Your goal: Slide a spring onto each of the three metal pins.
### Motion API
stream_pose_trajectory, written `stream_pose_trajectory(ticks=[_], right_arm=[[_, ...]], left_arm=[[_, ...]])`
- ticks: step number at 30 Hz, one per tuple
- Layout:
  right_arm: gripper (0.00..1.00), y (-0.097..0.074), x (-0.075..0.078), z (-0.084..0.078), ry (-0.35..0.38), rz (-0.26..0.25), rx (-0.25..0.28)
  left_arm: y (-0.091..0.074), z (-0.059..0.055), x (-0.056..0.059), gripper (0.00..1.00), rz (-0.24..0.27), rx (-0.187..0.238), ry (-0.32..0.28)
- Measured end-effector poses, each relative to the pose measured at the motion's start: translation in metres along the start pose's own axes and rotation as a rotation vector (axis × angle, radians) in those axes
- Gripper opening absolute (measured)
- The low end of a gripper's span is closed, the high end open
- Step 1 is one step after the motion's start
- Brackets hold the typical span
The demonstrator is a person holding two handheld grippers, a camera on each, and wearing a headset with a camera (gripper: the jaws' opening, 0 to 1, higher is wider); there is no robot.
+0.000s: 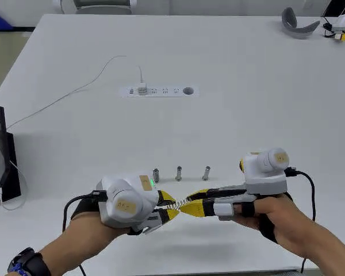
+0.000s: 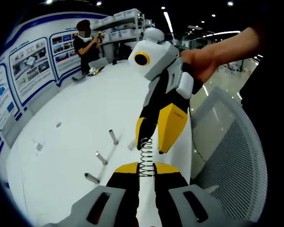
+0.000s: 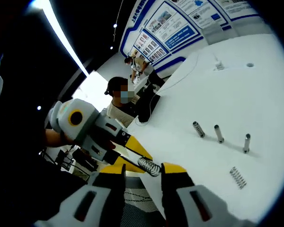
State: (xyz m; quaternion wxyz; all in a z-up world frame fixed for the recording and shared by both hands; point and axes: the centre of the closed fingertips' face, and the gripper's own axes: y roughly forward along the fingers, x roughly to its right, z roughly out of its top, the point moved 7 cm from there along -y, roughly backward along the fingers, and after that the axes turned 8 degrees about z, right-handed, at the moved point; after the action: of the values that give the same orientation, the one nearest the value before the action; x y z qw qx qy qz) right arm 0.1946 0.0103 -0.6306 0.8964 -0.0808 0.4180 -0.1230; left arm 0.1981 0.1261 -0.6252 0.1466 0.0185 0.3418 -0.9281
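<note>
The left gripper (image 1: 171,210) pinches one end of a spring (image 1: 184,202) low over the table (image 1: 247,115), the right gripper (image 1: 188,208) gapes around its other end, and three pins (image 1: 179,172) stand just beyond, the leftmost pin (image 1: 156,175) coil-sleeved.

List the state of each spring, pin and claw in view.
Left claw: shut on held spring.
Right claw: open, jaws around that spring's free end.
Loose spring: lying on table.
Leftmost pin, head view: carries a spring.
Middle pin: bare.
Rightmost pin: bare.
</note>
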Motion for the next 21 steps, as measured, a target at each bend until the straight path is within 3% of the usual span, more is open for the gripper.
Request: stream_pose_trajectory(ticks=[15, 21], right_arm=[[0.13, -0.0009, -0.004, -0.0025, -0.044, 0.032, -0.073], [0.16, 0.0008, -0.0041, -0.001, -0.037, 0.023, -0.08]], left_arm=[[-0.0003, 0.0065, 0.004, 0.1, -0.029, 0.016, 0.013], [0.0001, 0.0079, 0.0033, 0.1, -0.035, 0.021, 0.02]])
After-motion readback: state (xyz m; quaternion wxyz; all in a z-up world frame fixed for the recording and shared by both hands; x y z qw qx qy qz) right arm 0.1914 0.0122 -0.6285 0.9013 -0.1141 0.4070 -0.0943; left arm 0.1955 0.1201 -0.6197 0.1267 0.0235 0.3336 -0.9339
